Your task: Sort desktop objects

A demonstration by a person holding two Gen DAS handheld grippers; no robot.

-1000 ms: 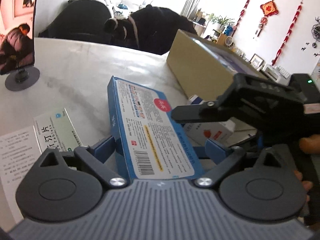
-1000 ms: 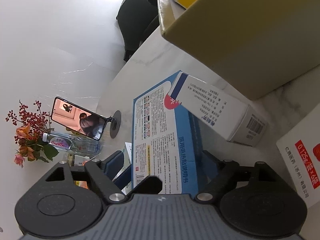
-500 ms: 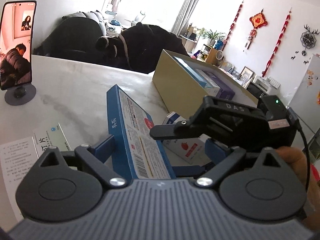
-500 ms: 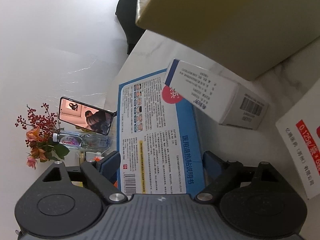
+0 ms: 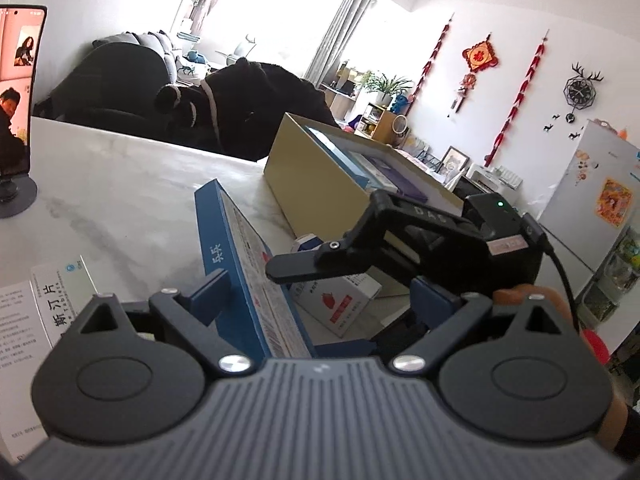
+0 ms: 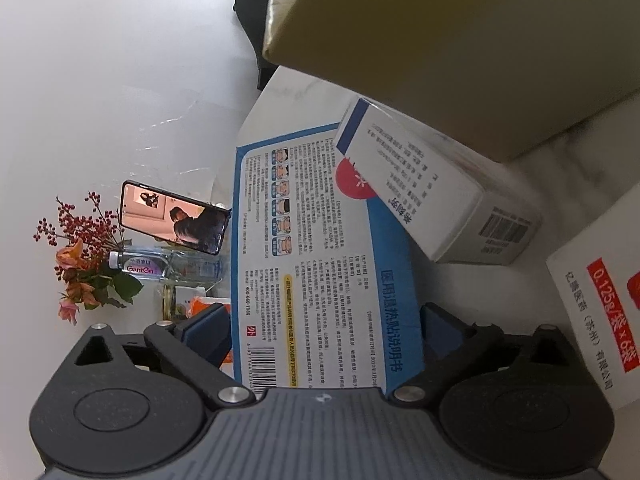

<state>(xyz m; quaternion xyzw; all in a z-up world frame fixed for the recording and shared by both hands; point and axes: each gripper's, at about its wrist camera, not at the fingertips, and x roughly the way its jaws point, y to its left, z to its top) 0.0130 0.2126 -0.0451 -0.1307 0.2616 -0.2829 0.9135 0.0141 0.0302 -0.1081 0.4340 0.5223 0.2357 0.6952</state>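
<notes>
A blue medicine box (image 5: 240, 276) stands tilted on the marble table (image 5: 120, 184) between both tools: the left gripper (image 5: 316, 300) cradles it, while the right gripper (image 6: 324, 320), jaws just opening wide, straddles it, apparently for transfer toward the cardboard box (image 5: 320, 184).

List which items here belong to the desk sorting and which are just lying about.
Job: blue flat box; white medicine box; cardboard box; green-and-white tablet box; red-labelled white box.
Lying about: phone on its stand; water bottle; flowers.
</notes>
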